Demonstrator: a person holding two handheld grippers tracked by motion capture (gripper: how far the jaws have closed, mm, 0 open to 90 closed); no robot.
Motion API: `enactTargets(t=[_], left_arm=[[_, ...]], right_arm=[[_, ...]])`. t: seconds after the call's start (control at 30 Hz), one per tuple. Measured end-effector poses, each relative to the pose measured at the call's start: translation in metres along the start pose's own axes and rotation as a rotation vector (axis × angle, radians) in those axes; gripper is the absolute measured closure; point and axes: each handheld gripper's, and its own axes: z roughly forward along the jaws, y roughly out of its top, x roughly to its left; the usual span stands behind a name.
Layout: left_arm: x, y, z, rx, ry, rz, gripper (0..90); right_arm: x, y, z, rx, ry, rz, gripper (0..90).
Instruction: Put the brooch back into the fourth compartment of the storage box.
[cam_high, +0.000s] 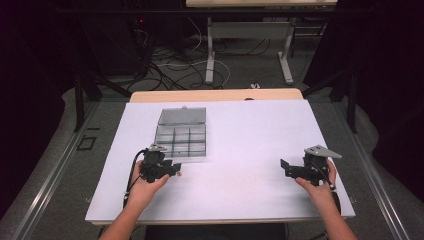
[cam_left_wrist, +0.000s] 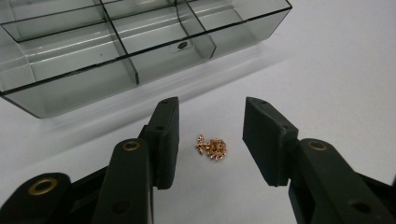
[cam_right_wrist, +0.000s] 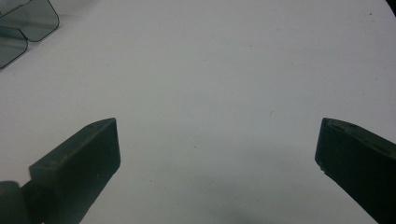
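Observation:
A small gold trinket with pink stones (cam_left_wrist: 212, 148) lies on the white sheet, just in front of a clear grey compartment box (cam_left_wrist: 93, 56). My left gripper (cam_left_wrist: 211, 121) stands over it with one jaw on each side, and neither pad touches it. From above, the left gripper (cam_high: 172, 170) sits at the near right corner of the open box (cam_high: 181, 134). My right gripper (cam_high: 287, 167) rests far off at the right of the sheet. Its jaws are spread wide over bare sheet, as the right gripper view (cam_right_wrist: 217, 135) makes plain.
The white sheet (cam_high: 240, 150) covers the tabletop, whose wooden far edge (cam_high: 215, 95) shows behind it. The box's lid (cam_high: 183, 116) lies open toward the far side. A corner of the box (cam_right_wrist: 23, 23) shows at the top left of the right gripper view. Cables and table legs lie beyond.

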Motion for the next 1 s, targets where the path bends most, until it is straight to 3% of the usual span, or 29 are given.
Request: enactTargets(t=[0.43, 0.47, 0.7, 0.8, 0.9, 1.0], left_arm=[[0.002, -0.001, 0.011, 0.049, -0.017, -0.073, 59.2], [0.003, 0.000, 0.012, 0.071, -0.024, -0.068, 59.3], [0.002, 0.000, 0.018, 0.085, -0.018, -0.060, 59.5], [0.000, 0.000, 0.019, 0.087, -0.009, -0.075, 59.6], [0.002, 0.000, 0.022, 0.097, -0.024, -0.058, 60.0], [0.001, 0.000, 0.024, 0.103, -0.019, -0.073, 60.5]], right_arm=[[0.000, 0.000, 0.000, 0.006, 0.006, 0.000, 0.0], [0.000, 0.000, 0.001, 0.006, 0.006, 0.001, 0.0], [-0.001, 0.000, 0.001, 0.006, 0.006, -0.006, 0.0], [-0.001, -0.001, 0.001, 0.007, 0.006, -0.007, 0.0], [0.000, -0.001, 0.001, 0.009, 0.007, 0.000, 0.0], [0.000, -0.001, 0.001, 0.010, 0.006, 0.001, 0.0]])
